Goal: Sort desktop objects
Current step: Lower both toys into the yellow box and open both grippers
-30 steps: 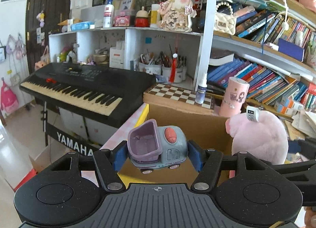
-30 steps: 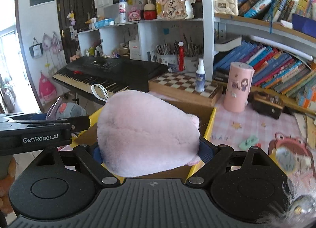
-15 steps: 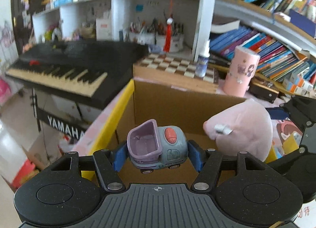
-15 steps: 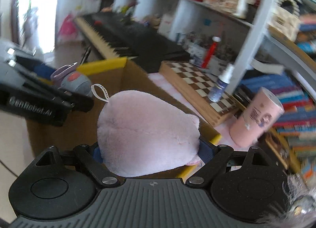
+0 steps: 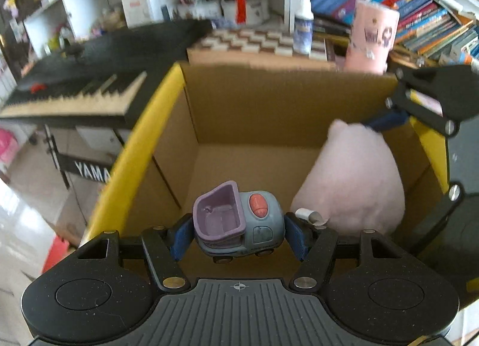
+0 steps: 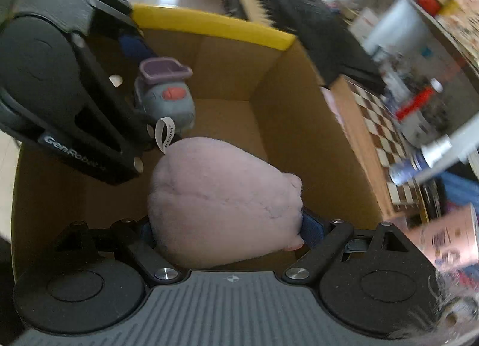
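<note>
- Blue pads of the left claw (image 5: 238, 233) are pressing on both sides of a grey-blue toy truck (image 5: 238, 221), which is sitting upright between them with its lilac bucket facing up and a red button on its roof.
- Pink and fluffy, the plush toy (image 6: 224, 205) is being squeezed wide between the pads of the right claw (image 6: 230, 235); a white label loop is sticking out of its far end.
- Both claws are tilting downward over the open mouth of a cardboard box (image 5: 254, 112), the truck and the plush hanging above its bare brown floor, neither one touching it as far as the views are showing.
- The plush is hanging just beside the truck, its label almost brushing the left claw's black frame in the right wrist view.
- Yellow tape is running along the box's rim (image 5: 131, 148).
- Beyond the box, a chessboard (image 5: 257, 45) is lying on the worktop with a spray bottle (image 5: 303, 28) standing on it, a pink cylindrical tin (image 5: 371, 37) just beside them.
- A black Yamaha keyboard (image 5: 77, 88) is standing past the box's yellow edge, with bookshelves behind.
</note>
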Tool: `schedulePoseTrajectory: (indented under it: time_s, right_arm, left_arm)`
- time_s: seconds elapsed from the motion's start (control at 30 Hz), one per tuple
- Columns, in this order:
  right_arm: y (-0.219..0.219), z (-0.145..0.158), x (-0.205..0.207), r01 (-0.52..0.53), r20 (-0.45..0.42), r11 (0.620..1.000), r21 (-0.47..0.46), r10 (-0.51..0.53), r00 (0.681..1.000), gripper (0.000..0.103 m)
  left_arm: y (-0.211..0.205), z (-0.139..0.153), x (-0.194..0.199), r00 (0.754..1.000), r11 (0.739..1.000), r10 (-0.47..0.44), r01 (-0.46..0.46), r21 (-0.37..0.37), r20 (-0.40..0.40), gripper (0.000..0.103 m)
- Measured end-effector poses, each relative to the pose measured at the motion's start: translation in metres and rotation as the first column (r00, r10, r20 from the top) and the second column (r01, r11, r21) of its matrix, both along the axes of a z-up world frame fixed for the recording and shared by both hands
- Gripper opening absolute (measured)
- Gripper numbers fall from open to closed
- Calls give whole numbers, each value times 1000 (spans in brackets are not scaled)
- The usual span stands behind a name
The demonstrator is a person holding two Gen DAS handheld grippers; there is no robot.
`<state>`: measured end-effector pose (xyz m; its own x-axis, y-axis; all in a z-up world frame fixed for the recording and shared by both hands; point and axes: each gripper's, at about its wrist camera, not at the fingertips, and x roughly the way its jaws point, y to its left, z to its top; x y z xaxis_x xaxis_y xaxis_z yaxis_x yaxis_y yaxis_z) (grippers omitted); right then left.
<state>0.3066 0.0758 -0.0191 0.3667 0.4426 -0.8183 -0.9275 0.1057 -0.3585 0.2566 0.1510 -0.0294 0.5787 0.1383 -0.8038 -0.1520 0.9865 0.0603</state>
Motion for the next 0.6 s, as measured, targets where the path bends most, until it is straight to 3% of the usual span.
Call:
schedulePoseTrajectory:
  time_s: [0.17,0.4,0.53,0.6]
  right_arm:
    - [5,-4,-1,-117,14,988,-97,119,993,88]
    - [5,-13,-1,-224,107,951,-214,251,962,88]
    - [1,-26,4,-228,153,929,-291,281,947,89]
    - [0,-22,9,-204,104,949,-240,234,967,90]
  left_arm:
    - [-4,-8,-2,999,999,4,-6,-39,-36,65]
    - [-8,-8,-12,999,996,10,-14,-94,-39,65]
    - [-8,-7,-18,999,992,16,-20,-123,-34,66]
    - [-9,-6,-20,1000,993,18,-21,-116,-21,66]
